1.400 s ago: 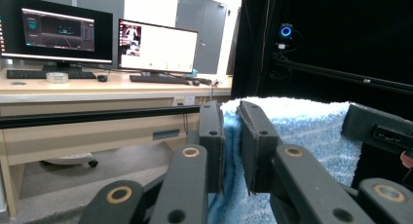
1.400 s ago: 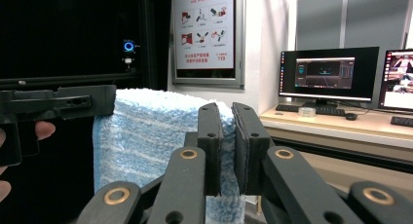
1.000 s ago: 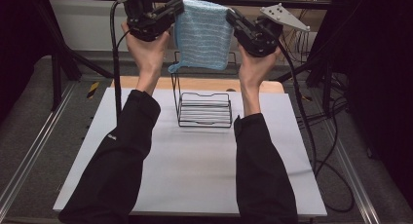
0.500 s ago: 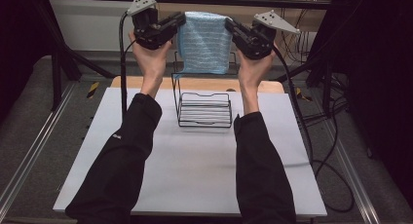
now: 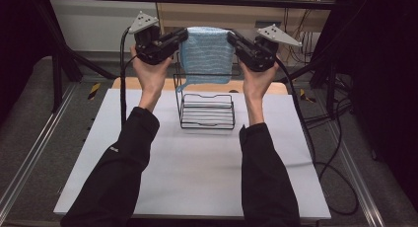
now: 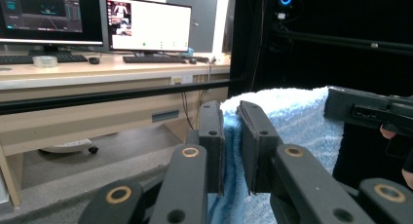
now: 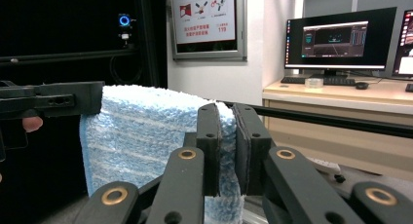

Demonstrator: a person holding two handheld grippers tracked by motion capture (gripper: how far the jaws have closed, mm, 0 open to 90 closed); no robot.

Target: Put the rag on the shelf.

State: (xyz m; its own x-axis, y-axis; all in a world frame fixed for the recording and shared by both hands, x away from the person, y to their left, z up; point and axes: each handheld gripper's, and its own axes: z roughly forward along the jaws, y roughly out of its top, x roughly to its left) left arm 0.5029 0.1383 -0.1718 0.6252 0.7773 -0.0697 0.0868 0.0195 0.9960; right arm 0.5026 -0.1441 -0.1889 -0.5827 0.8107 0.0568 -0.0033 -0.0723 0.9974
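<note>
A: Left gripper point(image 5: 181, 35) state?

B: Jaws drawn narrow, pinching the upper left edge of the blue towel point(image 5: 206, 53). In the left gripper view the cloth is pressed between both pads point(image 6: 233, 136). Held up in the person's left hand point(image 5: 150, 71).

A: Right gripper point(image 5: 231, 38)?

B: Same: jaws nearly together on the towel's upper right edge, cloth squeezed between them in the right gripper view point(image 7: 226, 146). Right hand point(image 5: 256, 81) grips it from below.

A: Towel position relative to the two?

B: Stretched between them, top edge level with the jaw tips, the rest hanging down. Lower left corner droops a little past the rest.

A: Below the grippers?

B: A black wire rack point(image 5: 207, 111) stands on the white table point(image 5: 197, 172), directly under the towel. Towel's lower edge is near the rack's top; contact cannot be told.

A: Beyond?

B: Past the grippers, a desk point(image 6: 97, 70) with monitors point(image 6: 148, 24) and keyboards.
</note>
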